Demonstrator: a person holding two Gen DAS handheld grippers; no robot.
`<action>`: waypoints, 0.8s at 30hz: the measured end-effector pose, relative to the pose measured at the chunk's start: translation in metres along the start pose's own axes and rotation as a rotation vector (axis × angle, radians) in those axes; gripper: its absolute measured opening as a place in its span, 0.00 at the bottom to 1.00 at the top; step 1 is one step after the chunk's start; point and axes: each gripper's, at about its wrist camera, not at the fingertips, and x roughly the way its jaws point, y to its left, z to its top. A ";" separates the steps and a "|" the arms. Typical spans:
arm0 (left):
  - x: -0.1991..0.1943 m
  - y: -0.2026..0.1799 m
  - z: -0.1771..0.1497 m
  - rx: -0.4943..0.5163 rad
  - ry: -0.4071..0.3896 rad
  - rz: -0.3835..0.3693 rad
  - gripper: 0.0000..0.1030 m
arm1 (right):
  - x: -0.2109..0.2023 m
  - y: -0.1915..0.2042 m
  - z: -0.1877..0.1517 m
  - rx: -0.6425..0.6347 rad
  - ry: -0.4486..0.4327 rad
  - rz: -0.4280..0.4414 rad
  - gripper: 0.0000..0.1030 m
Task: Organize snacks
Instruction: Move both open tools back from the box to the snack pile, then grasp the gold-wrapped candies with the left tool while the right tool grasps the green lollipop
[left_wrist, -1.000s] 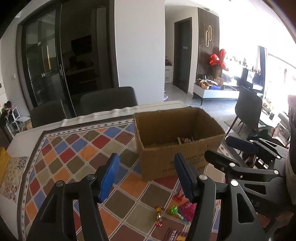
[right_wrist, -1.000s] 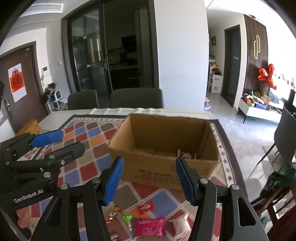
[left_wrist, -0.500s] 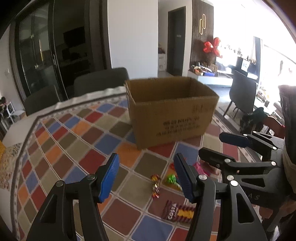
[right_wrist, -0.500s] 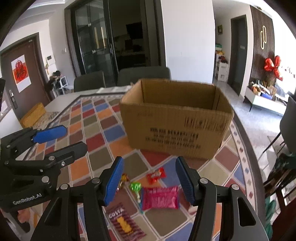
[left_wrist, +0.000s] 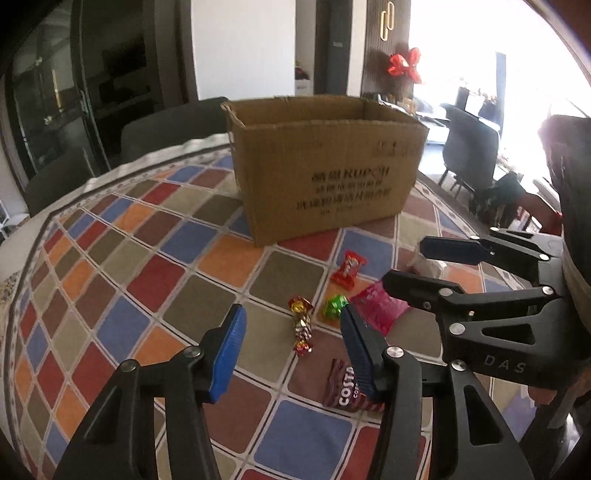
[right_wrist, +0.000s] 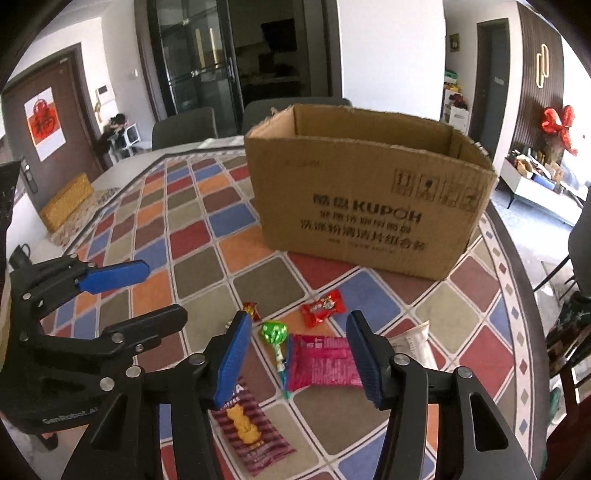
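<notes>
Both tongs, left (left_wrist: 291, 343) and right (right_wrist: 299, 354), are open and empty above the loose snacks. The flat pink foil packet (right_wrist: 323, 363) lies on the desk before the brown cardboard box (right_wrist: 365, 192); next, I think, the right tongs must lower and close on it.

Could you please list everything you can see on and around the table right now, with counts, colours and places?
Cardboard box: one, brown, open top, far side of the table.
Tablecloth: one, multicoloured diamonds, covers the table.
Red candy: one, in front of the box.
Green lollipop: one, left of the pink packet.
Pink packet: one, between the right gripper's fingers in its view.
Gold-red candy: one, twisted wrapper, left of the lollipop.
Biscuit packet: one, maroon, nearest edge.
White packet: one, right of the pink packet.
Chairs: two, grey, behind the table.
Left gripper: black, blue pads, open.
Right gripper: same, open.
</notes>
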 end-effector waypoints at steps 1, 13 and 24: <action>0.004 0.000 -0.002 0.003 0.008 -0.004 0.49 | 0.003 0.001 -0.001 -0.005 0.008 0.004 0.50; 0.039 0.005 -0.015 0.029 0.084 -0.064 0.36 | 0.041 0.014 -0.008 -0.073 0.099 0.050 0.38; 0.062 0.009 -0.012 0.026 0.106 -0.091 0.34 | 0.070 0.010 -0.009 -0.063 0.158 0.089 0.32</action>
